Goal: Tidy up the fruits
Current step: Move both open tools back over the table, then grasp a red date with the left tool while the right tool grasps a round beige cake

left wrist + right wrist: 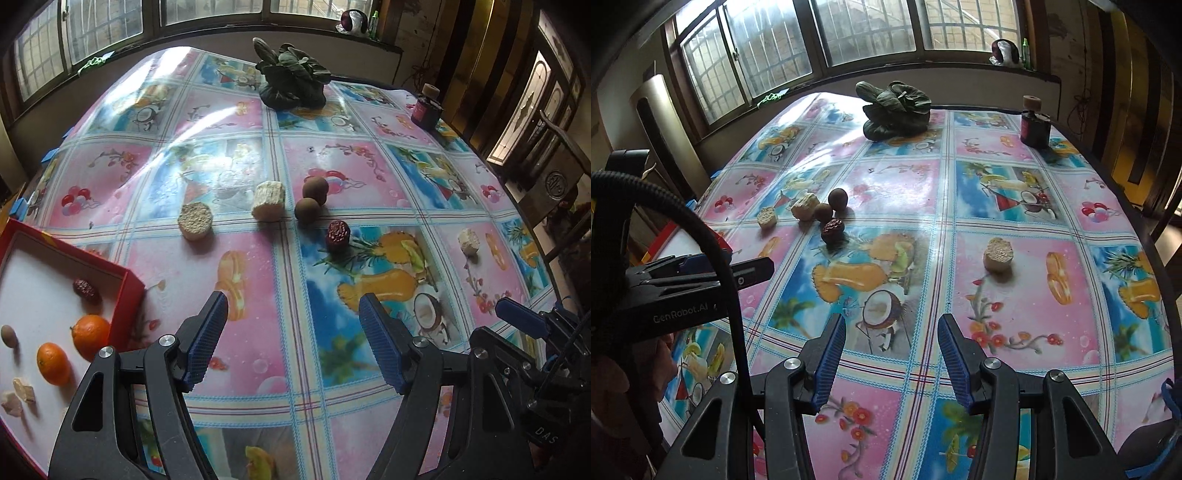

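left claw (pixel 293 336): spread wide, nothing between the ribbed blue pads, hanging over the desk just right of the box
right claw (pixel 892 350): also wide apart and holding nothing, above a coconut print on the cloth
desk (pixel 905 184): covered in a glossy plastic cloth, pink and blue squares with fruit drawings, window glare all over it
red box (pixel 125 295): shallow cardboard tray with a white floor; holds two smooth oranges (pixel 90 334), a wrinkly red date, a small tan round fruit and a couple of pale crumbly chunks (only the left wrist view shows the inside)
loose fruits: two brown round ones (pixel 315 189) sit just beside each other mid-desk, with a wrinkled dark red date (pixel 338 232) close in front
pale pieces: a porous round disc (pixel 195 221) and a rough blocky chunk (pixel 269 201) left of the brown fruits
lone piece (pixel 998 254): another porous stub, well apart on the right side (clearer in the right wrist view)
far edge: a bunch of dark leafy greens (pixel 895 109) and a small dark bottle (pixel 1035 123) with a cork-like cap
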Action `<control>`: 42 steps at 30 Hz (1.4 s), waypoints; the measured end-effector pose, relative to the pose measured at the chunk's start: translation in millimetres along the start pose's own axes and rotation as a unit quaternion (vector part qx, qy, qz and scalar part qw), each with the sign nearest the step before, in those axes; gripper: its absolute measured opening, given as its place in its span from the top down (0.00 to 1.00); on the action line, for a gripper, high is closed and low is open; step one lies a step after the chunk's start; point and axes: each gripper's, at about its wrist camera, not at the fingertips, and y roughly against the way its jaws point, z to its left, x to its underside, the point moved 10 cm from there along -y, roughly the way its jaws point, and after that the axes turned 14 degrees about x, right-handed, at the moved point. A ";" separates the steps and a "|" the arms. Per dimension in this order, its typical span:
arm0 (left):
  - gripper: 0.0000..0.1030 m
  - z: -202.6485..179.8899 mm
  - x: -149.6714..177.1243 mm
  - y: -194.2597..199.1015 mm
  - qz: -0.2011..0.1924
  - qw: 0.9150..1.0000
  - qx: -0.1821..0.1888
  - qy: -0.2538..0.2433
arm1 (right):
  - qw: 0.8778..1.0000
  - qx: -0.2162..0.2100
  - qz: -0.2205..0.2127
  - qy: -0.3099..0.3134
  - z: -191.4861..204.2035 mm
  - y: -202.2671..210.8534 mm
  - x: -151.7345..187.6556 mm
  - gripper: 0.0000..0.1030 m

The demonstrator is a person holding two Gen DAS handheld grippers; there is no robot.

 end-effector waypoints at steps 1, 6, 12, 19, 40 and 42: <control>0.28 -3.2 -3.3 -6.0 0.004 1.000 0.006 -0.003 | 1.000 0.004 0.001 -0.002 -3.6 -0.1 0.2 0.51; 0.28 -11.3 -15.4 -32.3 0.020 1.000 0.012 -0.017 | 1.000 0.017 0.002 -0.011 -21.2 1.4 -1.0 0.51; 0.29 -12.7 -27.4 -47.3 0.018 1.000 0.018 -0.017 | 0.999 0.033 0.006 -0.030 -46.2 -2.8 -2.7 0.51; 0.71 -12.8 -34.1 -57.0 0.008 0.999 0.011 -0.032 | 0.998 0.034 0.014 -0.052 -60.2 -10.1 -3.3 0.51; 0.82 -8.9 -13.0 -15.2 -0.006 1.000 0.014 -0.014 | 0.992 0.097 0.016 -0.076 -69.4 -71.5 -42.8 0.52; 0.82 -6.0 -10.0 -8.6 -0.008 1.000 0.014 -0.011 | 0.992 0.105 0.014 -0.066 -69.2 -74.7 -44.7 0.63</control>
